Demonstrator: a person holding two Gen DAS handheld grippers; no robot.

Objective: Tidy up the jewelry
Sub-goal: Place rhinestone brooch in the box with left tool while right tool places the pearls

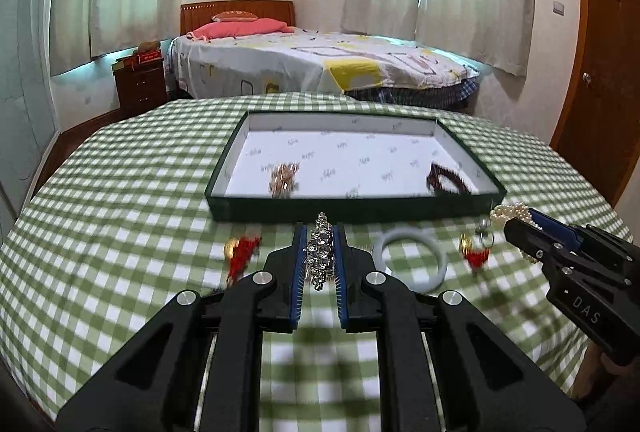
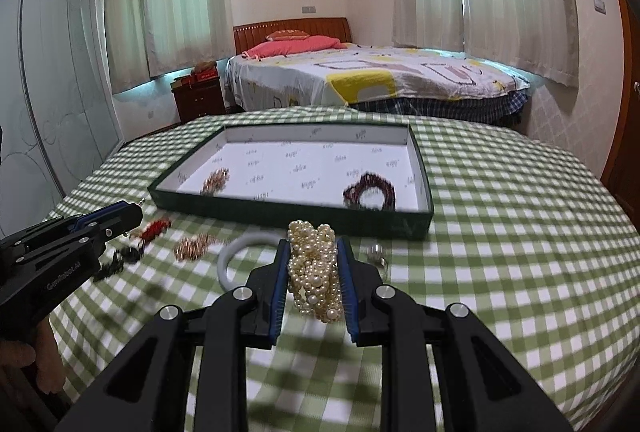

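Left wrist view: the left gripper (image 1: 320, 252) pinches a rhinestone bracelet (image 1: 320, 256) between its blue pads, a narrow band of clear faceted stones in silver settings, its tip standing past the fingertips toward 12 o'clock. The right gripper (image 1: 520, 222) enters at 3 o'clock, its jaws closed on a pearl bracelet (image 1: 512, 213).

Right wrist view: the pearl bracelet (image 2: 316, 272) is a thick bundle of cream beads in several strands, pressed between the pads of the right gripper (image 2: 314, 274).

The open tray (image 1: 280, 210), dark green outside with a white printed lining, lies at 12 o'clock on the green checked tablecloth (image 1: 120, 232). Inside it lie a rose-gold chain piece (image 1: 284, 178) at 9 o'clock and a dark red bead bracelet (image 2: 370, 192) at 3 o'clock. A white bangle (image 1: 412, 264) and red tassel earrings (image 1: 242, 252) lie on the cloth, near the tray's front wall.
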